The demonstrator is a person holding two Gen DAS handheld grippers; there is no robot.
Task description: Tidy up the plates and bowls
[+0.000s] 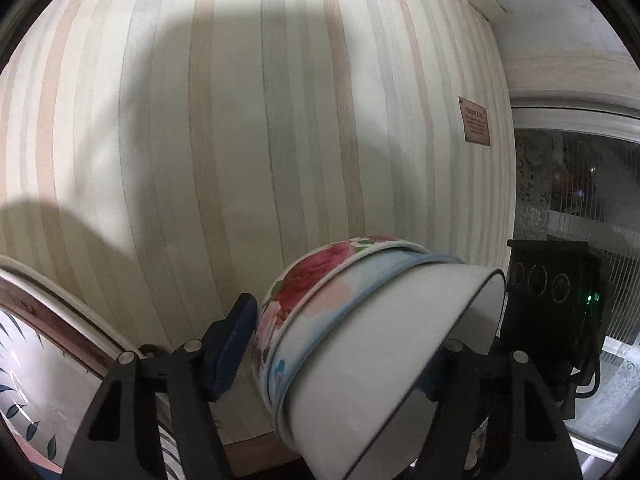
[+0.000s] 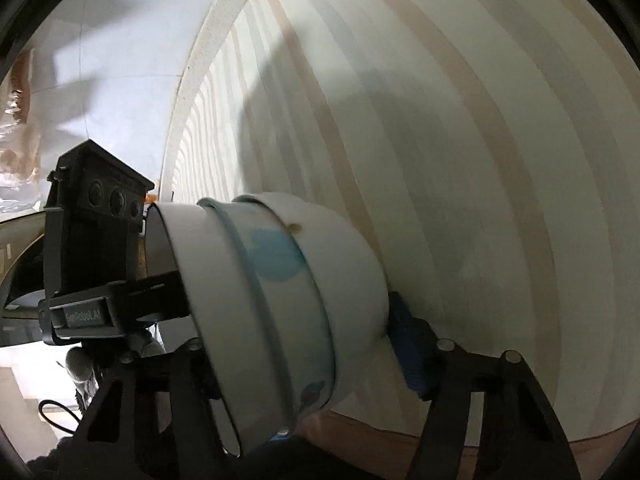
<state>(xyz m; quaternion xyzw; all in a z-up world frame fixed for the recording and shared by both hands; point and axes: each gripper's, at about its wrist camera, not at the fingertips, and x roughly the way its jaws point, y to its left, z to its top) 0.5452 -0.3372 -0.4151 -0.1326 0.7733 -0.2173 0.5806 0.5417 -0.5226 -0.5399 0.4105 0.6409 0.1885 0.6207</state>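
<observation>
A stack of three nested bowls is held up in the air, tipped on its side, in front of a striped wall. The plain white bowl with a dark rim is innermost, a pale blue one sits in the middle, and a rose-patterned one is outermost. My left gripper is shut on the stack from one side. My right gripper is shut on the same stack from the other side. Each gripper's black body shows in the other's view, the right one in the left wrist view, the left one in the right wrist view.
A patterned plate with a pink rim and blue leaf marks stands at the lower left. The striped wall fills the background, with a small brown plaque. A window is at the right. A wooden surface edge lies below.
</observation>
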